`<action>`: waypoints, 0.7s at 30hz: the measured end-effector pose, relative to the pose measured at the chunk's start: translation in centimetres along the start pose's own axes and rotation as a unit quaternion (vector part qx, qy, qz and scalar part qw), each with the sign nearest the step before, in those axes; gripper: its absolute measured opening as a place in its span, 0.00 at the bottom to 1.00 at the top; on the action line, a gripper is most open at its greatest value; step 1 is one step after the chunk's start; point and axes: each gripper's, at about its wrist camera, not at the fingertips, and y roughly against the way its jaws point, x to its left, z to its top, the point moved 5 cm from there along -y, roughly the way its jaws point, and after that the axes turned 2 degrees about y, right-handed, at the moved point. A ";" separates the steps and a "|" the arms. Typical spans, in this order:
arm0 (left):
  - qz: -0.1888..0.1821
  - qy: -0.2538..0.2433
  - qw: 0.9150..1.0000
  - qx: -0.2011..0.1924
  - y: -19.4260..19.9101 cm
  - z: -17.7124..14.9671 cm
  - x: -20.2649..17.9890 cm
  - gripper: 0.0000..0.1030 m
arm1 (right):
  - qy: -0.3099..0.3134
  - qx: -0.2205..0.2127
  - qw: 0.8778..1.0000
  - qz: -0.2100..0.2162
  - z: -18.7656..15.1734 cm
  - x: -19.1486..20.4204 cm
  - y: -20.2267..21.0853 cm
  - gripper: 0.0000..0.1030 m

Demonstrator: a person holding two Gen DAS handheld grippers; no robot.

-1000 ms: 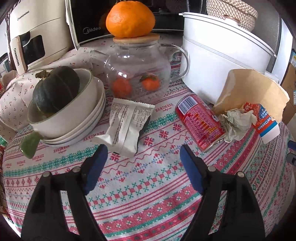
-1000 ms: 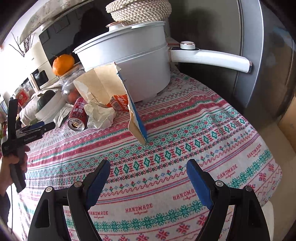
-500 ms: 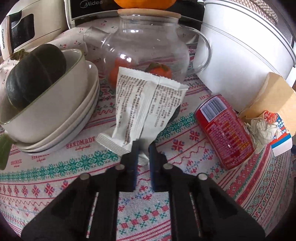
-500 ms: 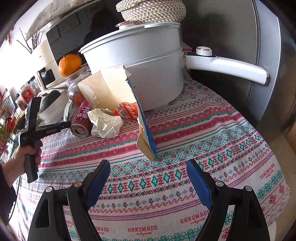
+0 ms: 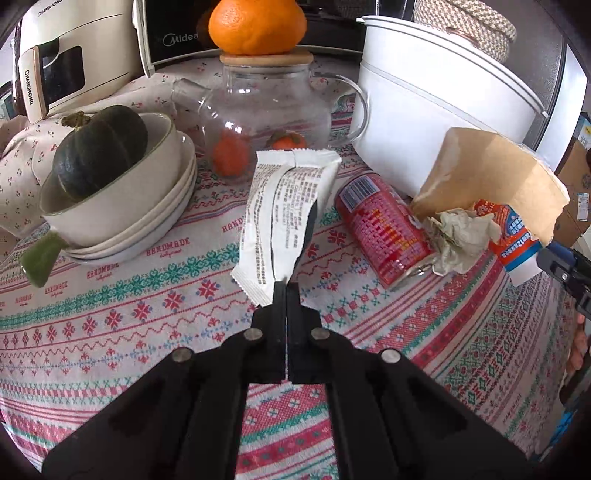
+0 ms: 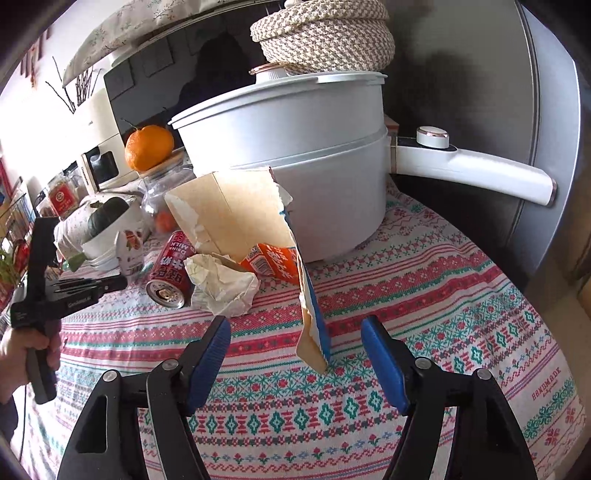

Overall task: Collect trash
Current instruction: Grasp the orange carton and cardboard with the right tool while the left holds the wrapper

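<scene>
Jaws of the left gripper (image 5: 286,291) are clamped on the near corner of a white snack wrapper (image 5: 286,218), lifted above the "HANDMADE" tablecloth (image 5: 147,317). Right gripper (image 6: 295,354) jaws are closing, unpressed, either side of a torn cardboard piece (image 6: 236,218). Behind: crumpled tissue (image 6: 221,282), red "DRINK MILK" can (image 6: 171,271), orange carton (image 6: 273,262). Farther: stacked bowls holding a squash (image 5: 98,151), glass teapot (image 5: 266,118), white pot (image 6: 306,166), "Midea" microwave (image 5: 177,33).

black tongs (image 6: 295,363) — blue pads (image 6: 384,363), silver rivets

midea on microwave (image 5: 173,37), handmade on tablecloth (image 5: 168,245)
</scene>
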 end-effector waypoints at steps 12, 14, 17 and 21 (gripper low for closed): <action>-0.010 0.002 1.000 0.011 6.7 -4.4 -2.6 0.00 | 0.023 0.004 1.000 -0.013 -0.6 -0.4 3.6 0.03; -0.017 -0.001 1.000 0.007 8.1 -4.8 -3.6 0.00 | 0.028 0.001 0.999 -0.018 -1.1 -0.7 5.9 0.03; -0.028 -0.006 1.000 0.000 9.4 -5.3 -5.2 0.00 | 0.030 -0.004 0.999 -0.027 -1.9 -1.4 9.6 0.03; -0.050 -0.009 0.999 -0.011 11.8 -6.6 -7.8 0.00 | 0.034 -0.010 0.998 -0.044 -3.2 -2.2 14.6 0.03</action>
